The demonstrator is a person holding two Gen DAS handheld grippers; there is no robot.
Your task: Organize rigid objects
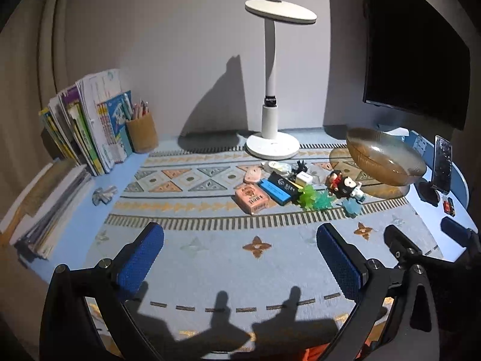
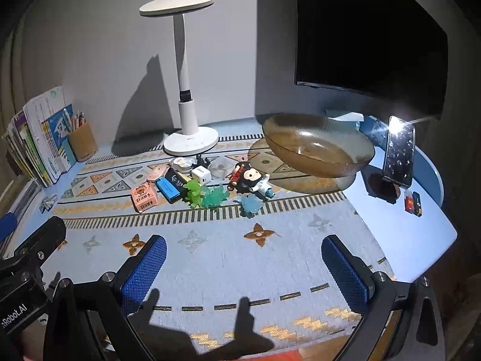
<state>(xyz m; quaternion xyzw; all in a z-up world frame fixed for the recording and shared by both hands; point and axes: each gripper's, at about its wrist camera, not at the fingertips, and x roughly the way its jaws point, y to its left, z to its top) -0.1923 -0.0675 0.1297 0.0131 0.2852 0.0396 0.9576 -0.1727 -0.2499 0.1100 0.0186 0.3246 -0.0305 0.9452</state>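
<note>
A cluster of small items lies mid-mat: a pink box (image 1: 252,199) (image 2: 144,196), a blue and black box (image 1: 278,189) (image 2: 170,187), a white charger cube (image 1: 304,178) (image 2: 200,175), green (image 1: 309,197) (image 2: 194,192) and blue spiky toys (image 2: 251,204), and a black-and-red figurine (image 1: 342,184) (image 2: 248,179). An amber glass bowl (image 1: 384,156) (image 2: 318,144) stands to their right. My left gripper (image 1: 240,252) and right gripper (image 2: 244,258) hover open over the near part of the mat, well short of the cluster, holding nothing.
A white desk lamp (image 1: 272,138) (image 2: 191,138) stands behind the cluster. Books (image 1: 90,126) and a pencil cup (image 1: 141,132) are at the back left, a monitor (image 1: 415,60) at the back right, and a phone on a stand (image 2: 401,150) beside the bowl.
</note>
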